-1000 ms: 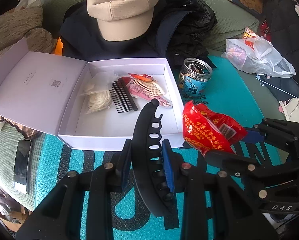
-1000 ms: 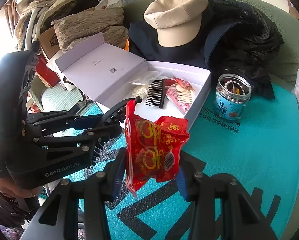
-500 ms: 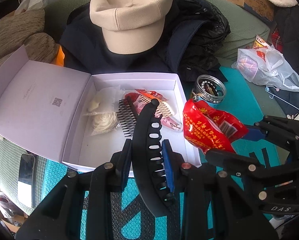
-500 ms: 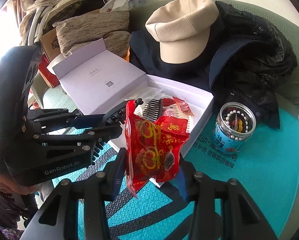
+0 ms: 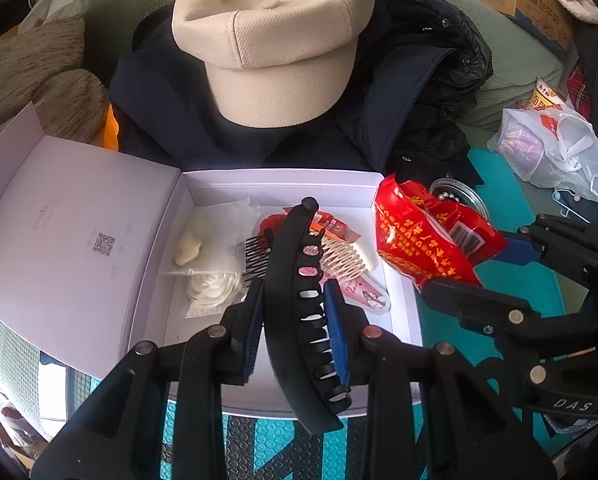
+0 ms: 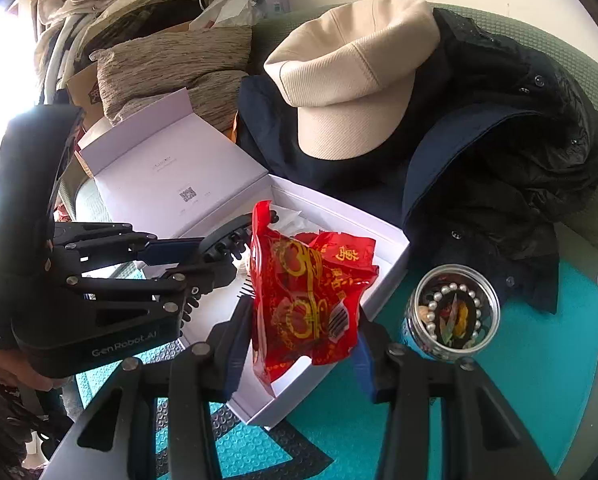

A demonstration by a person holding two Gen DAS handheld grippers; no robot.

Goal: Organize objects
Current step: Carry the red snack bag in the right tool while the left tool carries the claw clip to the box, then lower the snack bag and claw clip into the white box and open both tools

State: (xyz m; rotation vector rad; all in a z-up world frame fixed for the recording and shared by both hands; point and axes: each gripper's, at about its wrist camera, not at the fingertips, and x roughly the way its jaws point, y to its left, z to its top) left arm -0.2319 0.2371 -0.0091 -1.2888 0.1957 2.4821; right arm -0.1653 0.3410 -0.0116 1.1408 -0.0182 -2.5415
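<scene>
My left gripper [image 5: 295,324] is shut on a long black hair clip [image 5: 299,300] and holds it above the open white box [image 5: 399,320]. The box holds a black comb [image 5: 255,256], a cream comb [image 5: 343,256], pink packets and white items in plastic [image 5: 211,256]. My right gripper [image 6: 303,344] is shut on a red snack packet [image 6: 303,296], held over the box's right edge [image 6: 395,252]. In the right wrist view the left gripper [image 6: 203,256] is to the left with the clip.
A beige cap [image 5: 271,36] lies on a dark jacket [image 5: 419,92] behind the box. A glass jar of beads [image 6: 453,312] stands right of the box on the teal mat [image 6: 519,380]. A white plastic bag [image 5: 555,152] lies at far right.
Both grippers have moved forward with their loads: the clip now hangs over the box's inside and the red packet over its right edge. The grips are unchanged.
</scene>
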